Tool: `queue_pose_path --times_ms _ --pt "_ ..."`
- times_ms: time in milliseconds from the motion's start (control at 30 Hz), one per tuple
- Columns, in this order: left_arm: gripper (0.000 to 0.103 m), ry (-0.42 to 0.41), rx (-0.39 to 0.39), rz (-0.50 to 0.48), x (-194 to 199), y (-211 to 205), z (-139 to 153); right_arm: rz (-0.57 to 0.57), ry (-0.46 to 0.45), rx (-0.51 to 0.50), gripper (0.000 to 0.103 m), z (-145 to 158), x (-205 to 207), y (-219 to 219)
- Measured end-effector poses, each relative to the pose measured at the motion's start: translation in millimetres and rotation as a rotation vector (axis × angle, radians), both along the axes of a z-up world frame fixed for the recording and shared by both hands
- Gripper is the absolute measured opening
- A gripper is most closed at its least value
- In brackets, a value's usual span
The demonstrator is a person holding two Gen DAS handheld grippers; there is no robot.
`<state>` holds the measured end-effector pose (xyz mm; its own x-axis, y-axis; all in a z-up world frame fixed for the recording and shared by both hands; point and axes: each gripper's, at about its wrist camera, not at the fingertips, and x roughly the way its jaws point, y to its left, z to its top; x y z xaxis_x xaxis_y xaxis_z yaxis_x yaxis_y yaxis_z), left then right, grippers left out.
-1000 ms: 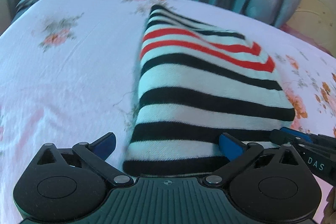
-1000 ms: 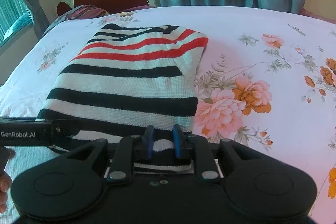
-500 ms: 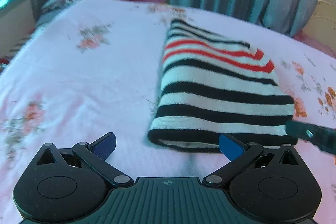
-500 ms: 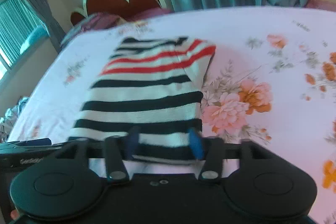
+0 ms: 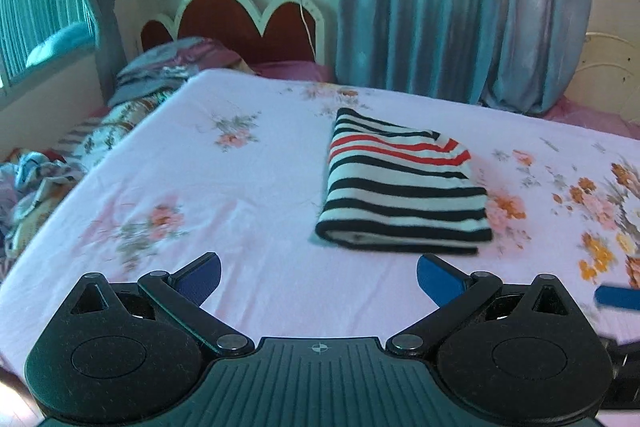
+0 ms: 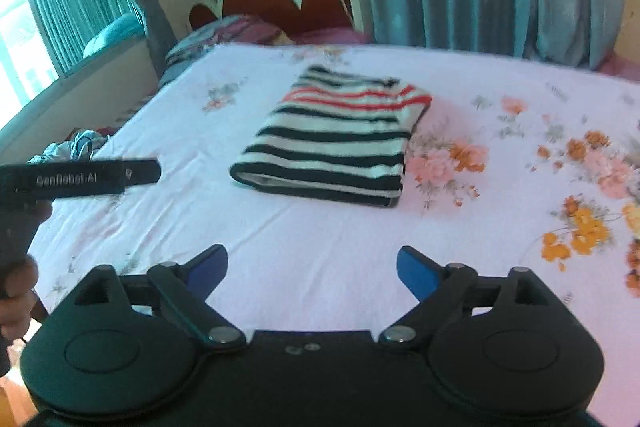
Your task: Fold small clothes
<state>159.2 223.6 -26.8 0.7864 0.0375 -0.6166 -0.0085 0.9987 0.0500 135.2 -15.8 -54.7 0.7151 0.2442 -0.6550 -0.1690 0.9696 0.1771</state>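
A small knit garment with black, white and red stripes (image 5: 404,187) lies folded into a flat rectangle on the pink floral bed sheet (image 5: 248,187); it also shows in the right wrist view (image 6: 336,139). My left gripper (image 5: 319,277) is open and empty, hanging back from the garment's near edge. My right gripper (image 6: 312,269) is open and empty, also back from the garment. A finger of the left gripper (image 6: 96,177) shows at the left of the right wrist view, and a blue fingertip of the right gripper (image 5: 618,297) shows at the right edge of the left wrist view.
A scalloped headboard (image 5: 244,23) and blue curtains (image 5: 460,7) stand behind the bed. Pillows and crumpled bedding (image 5: 152,83) lie at the far left. More clothes (image 5: 28,179) are heaped off the bed's left edge. A window (image 6: 60,7) is on the left.
My right gripper was shut on the garment's near edge, then opened and let go. Both grippers have pulled back and up from the garment, which lies still.
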Motion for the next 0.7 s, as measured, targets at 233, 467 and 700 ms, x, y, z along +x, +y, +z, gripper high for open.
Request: queue_pose_path --times_ms 233,467,700 --pt "0.103 -0.054 0.009 0.006 -82 9 34 -0.116 -0.182 -0.105 0.102 46 -73 15" --pt "0.103 -0.103 -0.001 0.009 -131 18 63 -0.192 -0.267 -0.096 0.102 79 -112 20" --pt "0.103 -0.126 0.007 0.006 -156 15 75 -0.209 -0.295 -0.081 0.102 86 -127 19"
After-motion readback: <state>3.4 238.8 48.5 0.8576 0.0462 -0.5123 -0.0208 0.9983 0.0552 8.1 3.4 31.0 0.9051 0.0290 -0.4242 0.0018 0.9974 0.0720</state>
